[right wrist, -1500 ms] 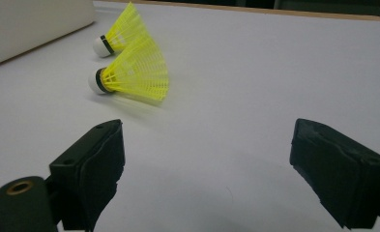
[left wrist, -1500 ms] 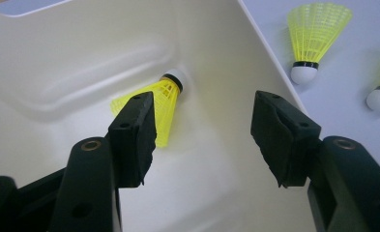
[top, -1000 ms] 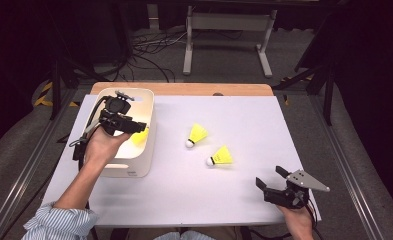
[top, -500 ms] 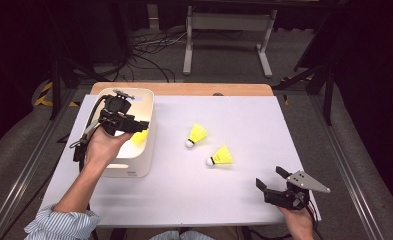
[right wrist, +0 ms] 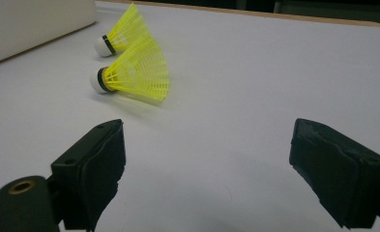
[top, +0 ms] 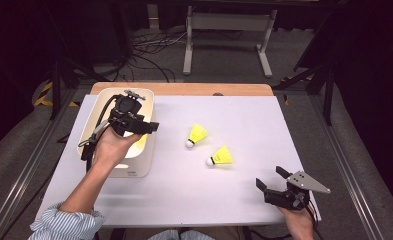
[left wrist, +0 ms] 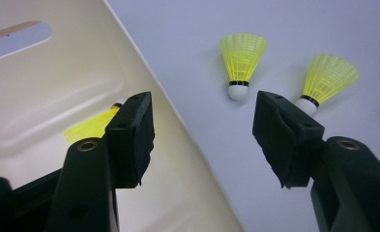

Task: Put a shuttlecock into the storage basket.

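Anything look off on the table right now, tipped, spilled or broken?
Nothing stands out. Two yellow shuttlecocks lie on their sides on the white table, which is normal for them. A third rests inside the cream bin. Both look intact.

Right gripper (right wrist: pixel 207 159) sat low over the white table (right wrist: pixel 274 82), jaws wide apart, nothing between them, just bare surface. Two yellow shuttlecocks lay on their sides ahead and left of the jaws. Near shuttlecock (right wrist: pixel 134 72) had its white cork pointing left and skirt flared right. Far shuttlecock (right wrist: pixel 122 31) was just behind it, partly overlapped, cork also left. Cream tray (right wrist: pixel 33 21) was at the top-left corner, close to the far one.
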{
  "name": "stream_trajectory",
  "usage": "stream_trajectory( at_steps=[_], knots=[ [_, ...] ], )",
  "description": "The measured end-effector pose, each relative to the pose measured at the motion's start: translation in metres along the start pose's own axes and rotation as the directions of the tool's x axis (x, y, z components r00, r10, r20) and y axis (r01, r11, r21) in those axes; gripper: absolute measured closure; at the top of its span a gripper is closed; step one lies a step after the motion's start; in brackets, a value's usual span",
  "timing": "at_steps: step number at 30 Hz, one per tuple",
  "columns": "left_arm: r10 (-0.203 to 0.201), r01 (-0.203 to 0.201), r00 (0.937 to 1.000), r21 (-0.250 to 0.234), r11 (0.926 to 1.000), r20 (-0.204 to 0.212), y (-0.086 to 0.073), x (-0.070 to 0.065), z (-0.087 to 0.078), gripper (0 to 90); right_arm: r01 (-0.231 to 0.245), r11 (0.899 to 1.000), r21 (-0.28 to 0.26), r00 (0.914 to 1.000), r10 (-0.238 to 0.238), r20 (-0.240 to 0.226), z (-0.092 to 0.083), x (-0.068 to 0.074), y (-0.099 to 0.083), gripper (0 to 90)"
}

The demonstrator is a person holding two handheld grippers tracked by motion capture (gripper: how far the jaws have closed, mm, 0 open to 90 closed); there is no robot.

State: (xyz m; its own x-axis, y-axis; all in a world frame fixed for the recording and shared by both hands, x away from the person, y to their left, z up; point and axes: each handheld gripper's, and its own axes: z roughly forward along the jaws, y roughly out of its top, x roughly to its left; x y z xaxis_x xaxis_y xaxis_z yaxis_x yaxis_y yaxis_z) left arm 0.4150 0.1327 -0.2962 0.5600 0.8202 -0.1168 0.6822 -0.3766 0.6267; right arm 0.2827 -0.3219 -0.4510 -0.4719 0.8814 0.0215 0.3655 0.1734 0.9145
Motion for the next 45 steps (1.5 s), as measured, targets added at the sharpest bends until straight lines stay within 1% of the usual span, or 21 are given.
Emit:
stream_trajectory(
  at_steps=[2, 4, 12, 18, 24, 25, 28, 35, 40, 45],
  knots=[
    [0.016, -0.016, 0.9999, 0.007, 0.9999, 0.004, 0.001, -0.003, 0.001, 40.4, 0.001, 1.000, -0.001, 1.0000, -0.001, 0.002, 0.000, 0.000, 0.000, 13.4],
    [0.016, -0.016, 0.9999, 0.006, 0.9999, 0.006, 0.002, -0.007, 0.003, 40.4, 0.002, 1.000, 0.001, 1.0000, -0.002, 0.001, 0.000, 0.000, 0.000, 13.4],
    [0.025, -0.025, 0.9994, 0.002, 0.9997, 0.023, 0.006, -0.015, 0.008, 40.2, 0.002, 1.000, 0.000, 1.0000, -0.002, -0.003, 0.000, 0.000, 0.000, 13.4],
    [0.049, -0.049, 0.9984, 0.015, 0.9987, 0.027, 0.009, -0.024, 0.015, 40.1, 0.002, 1.000, 0.003, 1.0000, -0.001, -0.004, 0.000, 0.000, 0.000, 13.4],
    [0.052, -0.053, 0.9978, 0.018, 0.9984, 0.040, 0.011, -0.031, 0.020, 40.2, 0.002, 1.000, 0.004, 1.0000, -0.002, -0.005, 0.001, 0.000, 0.000, 13.4],
    [0.060, -0.061, 0.9974, 0.018, 0.9980, 0.040, 0.011, -0.031, 0.021, 40.3, 0.002, 1.000, 0.004, 1.0000, -0.002, -0.005, 0.001, 0.000, 0.000, 13.4],
    [0.059, -0.060, 0.9971, 0.019, 0.9980, 0.048, 0.012, -0.034, 0.023, 40.3, 0.002, 1.000, 0.004, 1.0000, -0.002, -0.005, 0.000, 0.000, 0.000, 13.4],
    [0.076, -0.077, 0.9952, 0.025, 0.9967, 0.062, 0.015, -0.042, 0.029, 40.3, 0.002, 1.000, 0.004, 1.0000, -0.002, -0.006, 0.000, 0.001, 0.000, 13.4],
    [0.072, -0.074, 0.9950, 0.024, 0.9970, 0.068, 0.016, -0.046, 0.034, 40.2, 0.002, 1.000, 0.004, 1.0000, -0.002, -0.006, 0.000, 0.001, 0.000, 13.4],
    [0.078, -0.081, 0.9940, 0.034, 0.9962, 0.076, 0.018, -0.050, 0.039, 40.0, 0.002, 1.000, 0.002, 1.0000, -0.002, -0.007, 0.000, 0.000, 0.000, 13.4]
  ],
)
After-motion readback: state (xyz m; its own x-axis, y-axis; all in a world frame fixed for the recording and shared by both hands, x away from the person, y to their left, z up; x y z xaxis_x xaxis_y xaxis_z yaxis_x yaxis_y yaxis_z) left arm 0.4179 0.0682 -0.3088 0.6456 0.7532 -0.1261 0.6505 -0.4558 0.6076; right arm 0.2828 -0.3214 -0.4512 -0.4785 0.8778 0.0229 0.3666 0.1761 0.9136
